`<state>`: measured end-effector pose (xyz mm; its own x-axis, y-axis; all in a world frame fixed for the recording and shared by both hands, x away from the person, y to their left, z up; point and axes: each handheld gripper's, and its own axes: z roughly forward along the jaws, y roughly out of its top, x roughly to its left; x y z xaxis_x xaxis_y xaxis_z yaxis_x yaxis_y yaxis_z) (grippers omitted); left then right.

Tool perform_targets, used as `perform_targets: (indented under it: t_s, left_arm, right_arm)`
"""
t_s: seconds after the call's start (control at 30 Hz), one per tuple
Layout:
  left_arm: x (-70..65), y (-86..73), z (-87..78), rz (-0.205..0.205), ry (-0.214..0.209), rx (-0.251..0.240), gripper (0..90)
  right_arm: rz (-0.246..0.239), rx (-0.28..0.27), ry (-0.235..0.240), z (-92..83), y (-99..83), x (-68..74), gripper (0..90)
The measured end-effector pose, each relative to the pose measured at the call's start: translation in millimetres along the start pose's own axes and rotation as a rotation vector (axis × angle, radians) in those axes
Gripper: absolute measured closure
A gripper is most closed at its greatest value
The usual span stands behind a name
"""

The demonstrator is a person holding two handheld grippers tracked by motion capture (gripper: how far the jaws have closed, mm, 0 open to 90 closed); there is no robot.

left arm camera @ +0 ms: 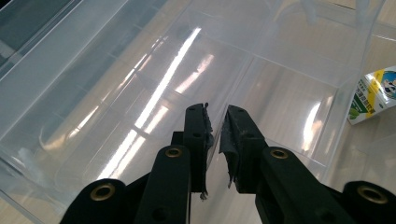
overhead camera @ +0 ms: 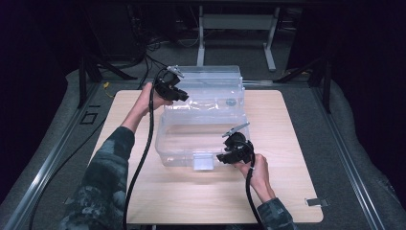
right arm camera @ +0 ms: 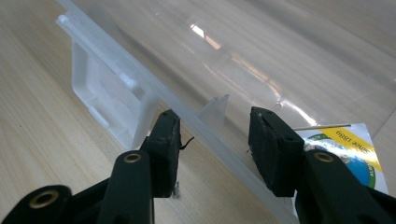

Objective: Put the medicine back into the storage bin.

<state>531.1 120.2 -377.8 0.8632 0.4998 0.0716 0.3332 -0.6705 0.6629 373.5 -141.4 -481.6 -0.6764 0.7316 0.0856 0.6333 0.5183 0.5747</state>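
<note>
1. A pale wooden table [overhead camera: 287, 143] stood in a dark room.
2. My left gripper [left arm camera: 217, 128] was nearly clenched at the clear plastic storage box's [overhead camera: 191, 139] ten o'clock.
3. My right gripper [right arm camera: 215, 149], jaws spread, straddled its front rim at five o'clock.

We see a clear plastic box [overhead camera: 201, 129], smooth and shiny, on a pale wood table [overhead camera: 287, 143] with a soft grain. At about three o'clock lies a glossy printed carton [left arm camera: 376, 93], maybe paper. The black gripper pads [left arm camera: 233, 135] look rough and worn.
</note>
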Motion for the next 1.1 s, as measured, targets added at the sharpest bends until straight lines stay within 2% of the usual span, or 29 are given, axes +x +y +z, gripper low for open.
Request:
perform_targets:
  t_s: [0.33,0.47,0.67,0.8,1.1]
  left_arm:
    - [-7.4,-1.2,-6.5,-0.002,-0.009,-0.010,79.3]
    - [-11.7,-2.7,-9.5,0.023,-0.003,-0.015,79.9]
    - [-14.4,-7.2,-13.2,0.016,-0.010,-0.041,80.0]
    - [-16.8,-7.6,-15.2,0.016,-0.014,-0.041,80.0]
    - [-21.7,-9.7,-17.2,0.028,-0.001,-0.050,80.1]
  right_arm:
    - [0.001,0.003,0.000,0.1,0.1,-0.5,54.4]
    - [0.000,0.001,0.007,0.3,0.3,-1.0,54.4]
    - [0.002,0.001,0.011,0.5,0.2,-1.1,54.3]
    - [0.006,0.003,0.016,0.6,0.4,-1.3,54.4]
    - [0.006,0.000,0.014,0.8,0.2,-1.3,54.1]
